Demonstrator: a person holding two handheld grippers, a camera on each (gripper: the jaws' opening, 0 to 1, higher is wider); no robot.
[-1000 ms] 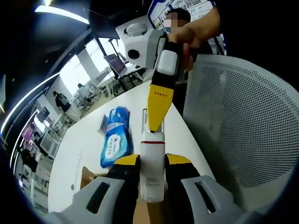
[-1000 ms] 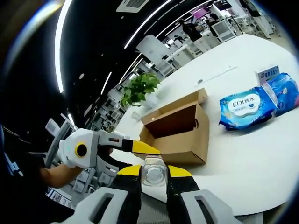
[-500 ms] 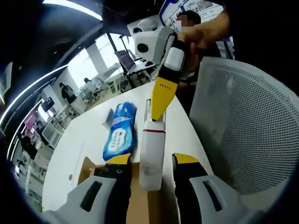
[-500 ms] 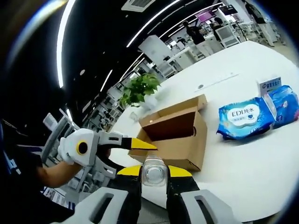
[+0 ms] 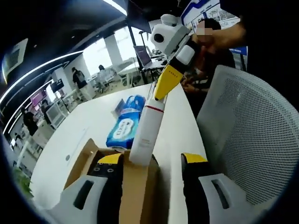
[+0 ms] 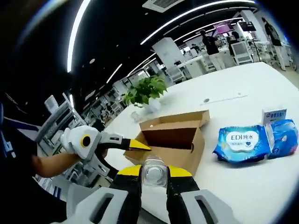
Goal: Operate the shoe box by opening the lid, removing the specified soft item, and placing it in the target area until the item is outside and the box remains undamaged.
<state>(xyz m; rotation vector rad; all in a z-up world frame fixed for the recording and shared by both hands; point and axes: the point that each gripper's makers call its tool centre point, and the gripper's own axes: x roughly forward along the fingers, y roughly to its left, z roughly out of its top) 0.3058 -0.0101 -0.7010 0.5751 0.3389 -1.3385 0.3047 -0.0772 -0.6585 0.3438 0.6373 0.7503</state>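
Bright ceiling strip lights, glaring windows, strong fisheye edge bending.

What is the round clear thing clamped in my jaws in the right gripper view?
Observer: The end of a tall white bottle with a red band. The left gripper view shows it side-on, held by the right gripper.
Operator: Is the other one holding it too?
Observer: No. The left gripper has its jaws wide apart either side of the bottle's lower end, by the open brown cardboard box.
Operator: Anything beside the table?
Observer: A white mesh chair.
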